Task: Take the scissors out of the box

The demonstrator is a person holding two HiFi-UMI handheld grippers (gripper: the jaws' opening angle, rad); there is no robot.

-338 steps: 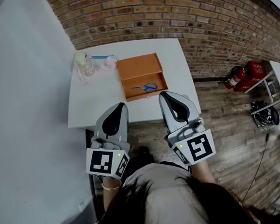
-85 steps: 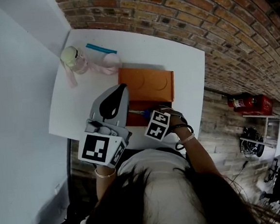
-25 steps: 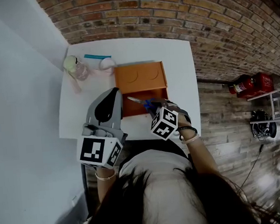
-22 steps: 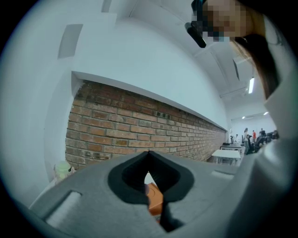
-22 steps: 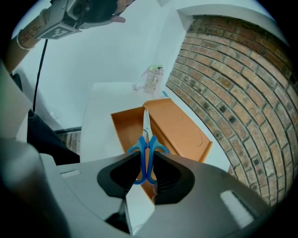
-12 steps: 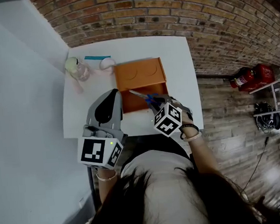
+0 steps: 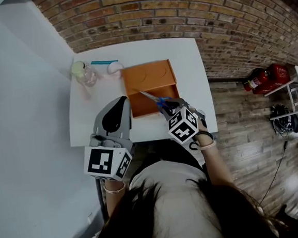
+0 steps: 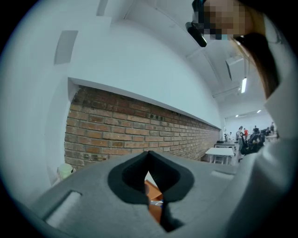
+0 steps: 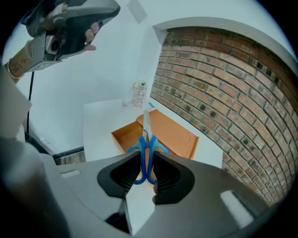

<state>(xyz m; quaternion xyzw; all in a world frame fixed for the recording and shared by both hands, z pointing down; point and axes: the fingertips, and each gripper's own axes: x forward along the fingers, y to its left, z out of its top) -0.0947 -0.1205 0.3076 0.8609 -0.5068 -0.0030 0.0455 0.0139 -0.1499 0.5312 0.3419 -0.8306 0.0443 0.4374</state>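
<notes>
Grey plastic is filling the near part of the head view, where the person is holding both tools over the near edge of the white worktop (image 7: 195, 60). The left tool (image 7: 123, 103) is hovering level just left of the box, and its jaws are sitting closed together with nothing between them. A sliver of orange is showing through the recess behind the tips in the left gripper view.

To its right, the right tool (image 7: 170, 108) is tilting downward, and its marker cube is facing the head camera. Its jaws are clamping the blue handles of the scissors (image 9: 145, 139), one pad on each side. The scissors are being held up in the air over the box, lifted out of it, with the closed steel blades pointing away from the person. In the head view the blades are slanting toward the far left across the tray.

Beneath them the orange box (image 7: 151, 84) is lying open on the worktop, with its tray nearer and its lid folded flat toward the wall. Farther back at the left corner, a small clear jar (image 7: 85, 72) is standing beside a pale round object and a blue pen (image 7: 104, 62). A brick wall (image 7: 181, 9) is rising behind the worktop, and a red fire extinguisher (image 7: 262, 78) is lying on the floor off to the right.
</notes>
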